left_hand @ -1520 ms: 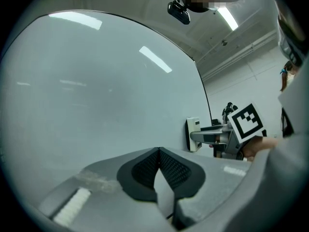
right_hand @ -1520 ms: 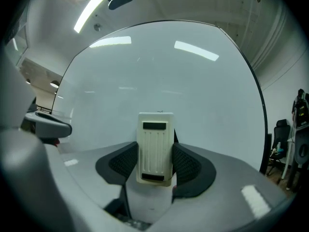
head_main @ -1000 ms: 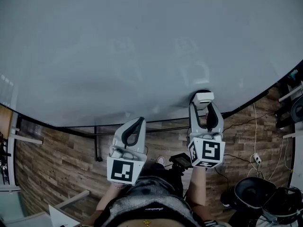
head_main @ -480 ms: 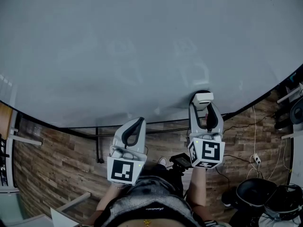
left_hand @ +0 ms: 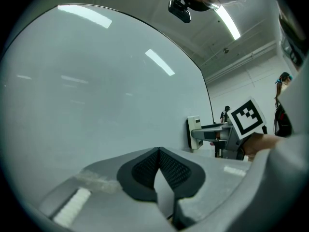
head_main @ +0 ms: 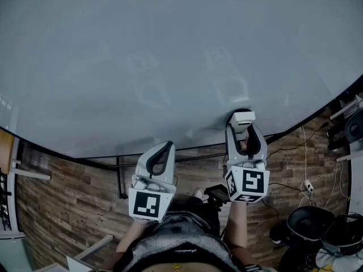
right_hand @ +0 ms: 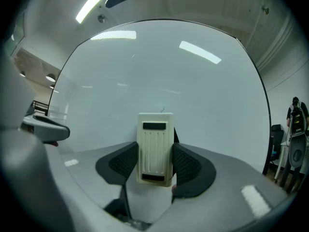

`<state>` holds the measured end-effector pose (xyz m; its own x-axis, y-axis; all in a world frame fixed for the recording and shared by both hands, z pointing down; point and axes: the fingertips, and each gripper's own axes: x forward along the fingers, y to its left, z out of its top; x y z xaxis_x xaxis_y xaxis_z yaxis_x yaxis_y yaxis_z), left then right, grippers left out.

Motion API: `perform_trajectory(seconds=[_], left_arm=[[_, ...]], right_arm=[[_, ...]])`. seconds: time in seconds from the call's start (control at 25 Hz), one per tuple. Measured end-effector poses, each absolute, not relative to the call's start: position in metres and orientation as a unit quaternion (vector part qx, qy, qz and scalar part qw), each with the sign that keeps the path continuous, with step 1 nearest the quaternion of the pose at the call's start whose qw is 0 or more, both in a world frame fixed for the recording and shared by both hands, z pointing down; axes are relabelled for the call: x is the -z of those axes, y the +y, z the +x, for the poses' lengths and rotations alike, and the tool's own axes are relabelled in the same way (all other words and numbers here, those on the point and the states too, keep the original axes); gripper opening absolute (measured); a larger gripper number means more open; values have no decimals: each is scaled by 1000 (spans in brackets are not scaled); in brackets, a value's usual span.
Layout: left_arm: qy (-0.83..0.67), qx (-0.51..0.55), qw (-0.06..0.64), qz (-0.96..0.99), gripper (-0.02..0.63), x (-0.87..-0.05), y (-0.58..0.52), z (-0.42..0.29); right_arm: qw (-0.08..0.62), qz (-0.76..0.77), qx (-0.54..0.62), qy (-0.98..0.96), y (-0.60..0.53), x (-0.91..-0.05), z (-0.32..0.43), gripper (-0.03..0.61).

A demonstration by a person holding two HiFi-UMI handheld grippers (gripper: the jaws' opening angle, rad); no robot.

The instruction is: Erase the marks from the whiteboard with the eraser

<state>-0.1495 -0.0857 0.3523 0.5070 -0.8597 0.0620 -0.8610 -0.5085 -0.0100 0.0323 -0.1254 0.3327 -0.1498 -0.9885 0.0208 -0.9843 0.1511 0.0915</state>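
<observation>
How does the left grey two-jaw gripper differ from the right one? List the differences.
The left grey two-jaw gripper has its jaws closed together on nothing; the right grey two-jaw gripper has its jaws clamped on a cream rectangular eraser. In the head view the right gripper reaches higher onto the large white whiteboard, while the left gripper sits at its lower edge. Both have black ribbed pads and a marker cube.

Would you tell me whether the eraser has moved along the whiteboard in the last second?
No: the eraser in the right gripper sits at the same spot by the whiteboard's bottom edge.
</observation>
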Motion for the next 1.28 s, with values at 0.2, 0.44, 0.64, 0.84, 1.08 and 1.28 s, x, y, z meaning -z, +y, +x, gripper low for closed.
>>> perform_trajectory(seconds=[0.2,0.44,0.64,0.84,1.08,1.28], left_arm=[[-491,-30,14,871,5,-358,-88,-162],[-489,-31,18,872,5,-360,-98,-173],[-486,-29,17,873,5,-362,-98,-193],[-488,-27,26,872,5,-367,-104,-218],[-496,-31,24,868,5,-363,-103,-227],[-502,-33,29,863,5,-367,-100,-244]], right_arm=[[40,651,32,-757,-125,-333,16,232],[45,648,33,-760,-131,-330,1,232],[50,642,43,-764,-130,-327,-30,232],[55,640,48,-765,-138,-328,-57,232],[51,634,52,-770,-138,-320,-67,232],[53,625,61,-777,-137,-319,-91,232]])
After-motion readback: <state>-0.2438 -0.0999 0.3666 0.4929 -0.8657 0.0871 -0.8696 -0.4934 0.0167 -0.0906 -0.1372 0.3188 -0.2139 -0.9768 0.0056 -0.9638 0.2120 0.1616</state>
